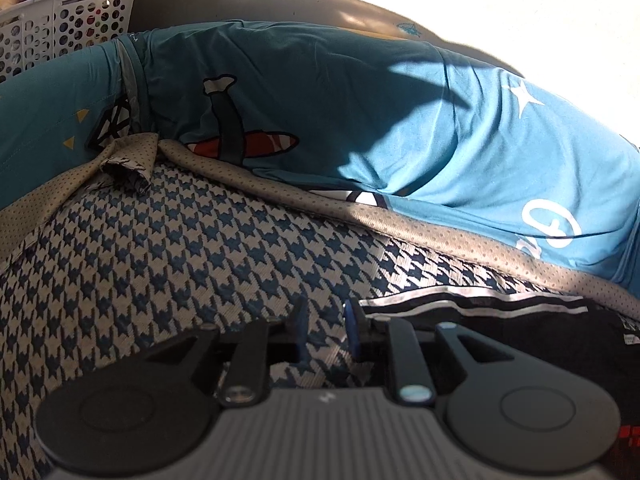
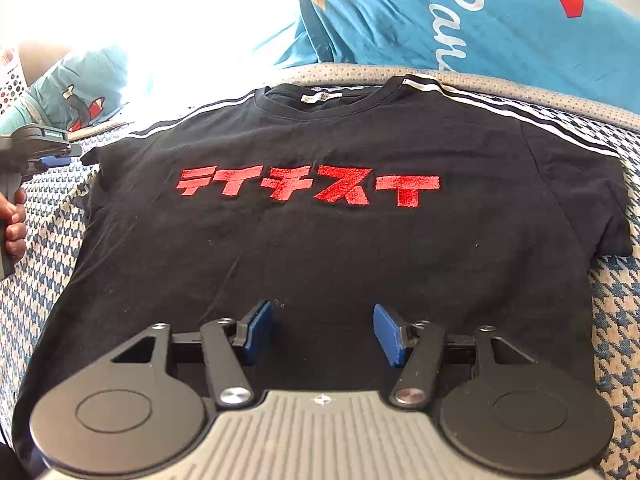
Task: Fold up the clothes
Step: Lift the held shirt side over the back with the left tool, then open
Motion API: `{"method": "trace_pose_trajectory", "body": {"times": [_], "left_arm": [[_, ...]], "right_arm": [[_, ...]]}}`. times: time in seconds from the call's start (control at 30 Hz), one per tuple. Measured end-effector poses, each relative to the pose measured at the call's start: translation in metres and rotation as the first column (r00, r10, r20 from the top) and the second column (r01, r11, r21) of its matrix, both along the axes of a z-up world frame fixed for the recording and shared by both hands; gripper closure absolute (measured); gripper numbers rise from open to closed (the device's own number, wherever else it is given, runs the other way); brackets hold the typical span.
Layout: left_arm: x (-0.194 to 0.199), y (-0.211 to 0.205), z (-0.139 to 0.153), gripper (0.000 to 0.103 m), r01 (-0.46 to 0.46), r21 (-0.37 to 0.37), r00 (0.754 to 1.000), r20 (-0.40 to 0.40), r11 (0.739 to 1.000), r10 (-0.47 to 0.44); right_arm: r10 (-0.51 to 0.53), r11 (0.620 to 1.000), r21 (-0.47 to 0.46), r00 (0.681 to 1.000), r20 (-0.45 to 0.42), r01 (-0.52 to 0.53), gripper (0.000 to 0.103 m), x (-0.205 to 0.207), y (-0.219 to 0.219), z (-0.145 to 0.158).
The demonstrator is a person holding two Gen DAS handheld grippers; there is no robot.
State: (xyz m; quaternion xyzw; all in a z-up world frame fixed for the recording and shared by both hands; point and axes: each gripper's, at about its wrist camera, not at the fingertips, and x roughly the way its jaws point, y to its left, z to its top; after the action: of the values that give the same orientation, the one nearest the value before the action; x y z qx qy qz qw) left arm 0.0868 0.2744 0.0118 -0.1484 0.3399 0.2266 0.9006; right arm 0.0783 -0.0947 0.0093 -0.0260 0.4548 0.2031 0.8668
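A black T-shirt (image 2: 312,248) with red characters and white shoulder stripes lies flat, front up, on a blue-and-white houndstooth cover (image 2: 44,240). My right gripper (image 2: 324,332) hovers over the shirt's lower middle, open about half way, with nothing pinched between its blue pads (image 2: 258,330). My left gripper (image 1: 326,332) is just left of the shirt's sleeve (image 1: 500,320). Its jaws stand a narrow gap apart, and only the cover shows between them. In the right wrist view the left gripper (image 2: 68,154) sits at the sleeve's tip, held by a hand (image 2: 14,220).
Teal bedding (image 1: 360,100) with cartoon prints and white lettering is bunched along the far side behind a grey dotted trim (image 1: 400,220). A white perforated basket (image 1: 60,24) full of clothes stands at the far left. Bright sunlight washes out the background.
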Motion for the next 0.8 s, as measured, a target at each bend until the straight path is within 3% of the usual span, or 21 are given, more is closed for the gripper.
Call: {"method": "trace_pose_trajectory", "body": {"times": [0.23,0.3,0.47,0.7,0.8], "left_arm": [[-0.026,-0.013,-0.01,0.071,0.031,-0.143,0.997,-0.063,0.989,-0.04],[-0.032,-0.012,-0.011,0.063,0.011,-0.203,0.998,-0.061,0.979,-0.024],[-0.035,-0.011,-0.015,0.059,-0.01,-0.321,0.999,-0.04,0.947,-0.003],[-0.032,-0.009,-0.019,0.059,-0.052,-0.357,0.999,-0.029,0.933,0.045],[-0.031,-0.008,-0.023,0.068,-0.06,-0.364,0.998,-0.017,0.929,0.058]], "right_arm": [[0.027,1.0,-0.011,1.0,0.004,-0.027,0.047,-0.005,0.006,0.001],[0.037,0.999,-0.026,0.999,0.009,-0.037,0.047,-0.007,0.009,0.0],[0.064,0.996,-0.071,0.997,0.035,-0.062,0.047,-0.011,0.015,-0.001],[0.07,0.995,-0.078,0.997,0.038,-0.066,0.047,-0.011,0.015,-0.002],[0.068,0.995,-0.079,0.997,0.039,-0.065,0.046,-0.011,0.016,-0.002]]}}
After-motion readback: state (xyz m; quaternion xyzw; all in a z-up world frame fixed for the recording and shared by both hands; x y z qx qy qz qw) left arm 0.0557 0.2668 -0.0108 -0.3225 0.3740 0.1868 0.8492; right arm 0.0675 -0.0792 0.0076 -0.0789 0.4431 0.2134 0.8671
